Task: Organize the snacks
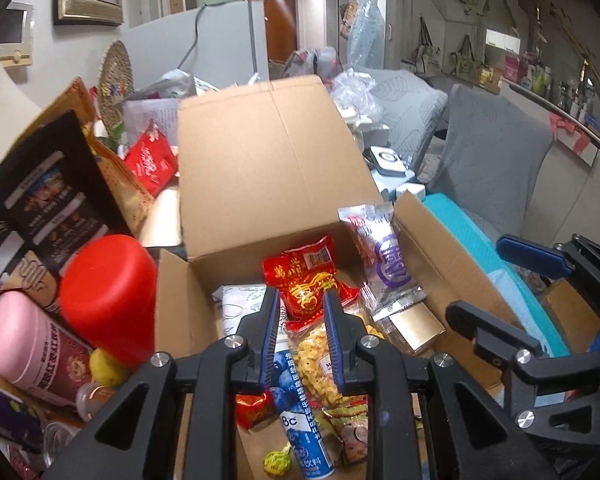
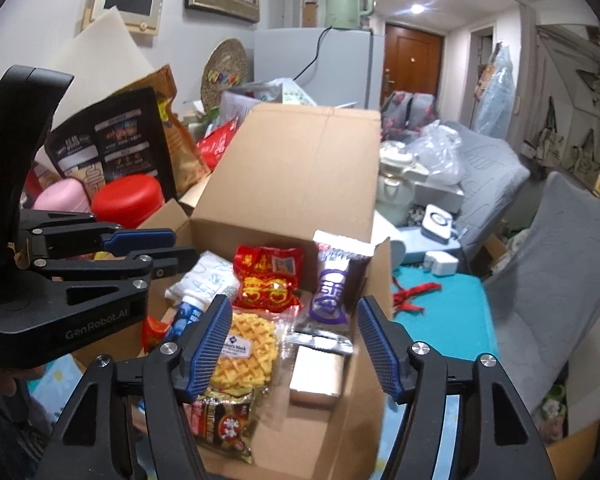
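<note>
A cardboard box (image 2: 300, 184) is seen open on a crowded surface, and the snacks are lying inside it: a yellow waffle snack bag (image 2: 246, 354) nearest, then a red packet (image 2: 270, 280) and a purple-print packet (image 2: 332, 292) (leaning on the box wall). Behind are a grey sofa (image 2: 496, 184), a small fridge (image 2: 320, 64) and a brown door (image 2: 414, 64). The left gripper (image 1: 302, 300) is held over the box, jaws narrowed with nothing visibly gripped. The right gripper (image 2: 294, 316) is spread wide, empty

Matt corrugated cardboard box (image 2: 300, 168); glossy plastic snack packets (image 2: 268, 280).
</note>
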Action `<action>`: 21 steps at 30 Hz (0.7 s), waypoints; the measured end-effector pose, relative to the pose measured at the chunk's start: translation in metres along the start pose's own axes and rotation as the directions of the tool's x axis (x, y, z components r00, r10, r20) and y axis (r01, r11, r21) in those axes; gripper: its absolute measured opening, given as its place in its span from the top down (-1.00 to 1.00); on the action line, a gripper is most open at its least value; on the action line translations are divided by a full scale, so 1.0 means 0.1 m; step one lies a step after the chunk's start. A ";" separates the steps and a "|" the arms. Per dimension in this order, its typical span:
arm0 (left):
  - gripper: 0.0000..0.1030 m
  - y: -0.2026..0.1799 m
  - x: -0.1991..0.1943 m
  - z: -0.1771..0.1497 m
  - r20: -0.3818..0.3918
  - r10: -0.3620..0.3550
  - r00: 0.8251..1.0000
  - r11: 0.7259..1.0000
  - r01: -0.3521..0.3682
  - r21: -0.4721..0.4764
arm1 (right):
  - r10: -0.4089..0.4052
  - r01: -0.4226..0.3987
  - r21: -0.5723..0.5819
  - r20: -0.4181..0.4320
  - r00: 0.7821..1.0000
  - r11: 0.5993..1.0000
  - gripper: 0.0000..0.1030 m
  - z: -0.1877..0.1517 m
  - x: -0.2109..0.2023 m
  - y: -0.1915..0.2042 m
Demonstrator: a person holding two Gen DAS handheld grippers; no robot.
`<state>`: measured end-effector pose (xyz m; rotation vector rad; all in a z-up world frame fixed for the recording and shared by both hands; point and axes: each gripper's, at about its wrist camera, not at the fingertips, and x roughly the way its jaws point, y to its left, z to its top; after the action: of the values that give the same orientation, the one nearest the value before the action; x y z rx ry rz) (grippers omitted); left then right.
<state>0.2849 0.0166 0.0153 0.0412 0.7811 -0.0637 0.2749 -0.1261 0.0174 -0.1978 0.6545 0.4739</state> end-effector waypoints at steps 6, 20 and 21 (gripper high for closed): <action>0.57 0.00 -0.32 -0.02 0.045 0.009 0.999 1.000 -0.009 -0.007 | -0.028 0.027 0.015 0.067 0.997 1.000 -0.46 0.05 -0.36 0.05; 0.26 0.04 -1.07 -0.28 0.133 0.034 0.991 0.999 -0.029 -0.036 | -0.056 0.055 0.010 0.153 0.987 0.998 -0.53 -0.09 -1.06 0.33; 0.00 0.04 -1.13 -0.32 0.142 0.036 0.989 0.999 -0.031 -0.038 | -0.057 0.056 0.010 0.157 0.986 0.998 -0.57 -0.11 -1.09 0.34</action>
<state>0.1828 0.0270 0.0727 0.0155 0.6376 -0.0206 0.1770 -0.1389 0.0762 -0.1719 0.4944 0.4284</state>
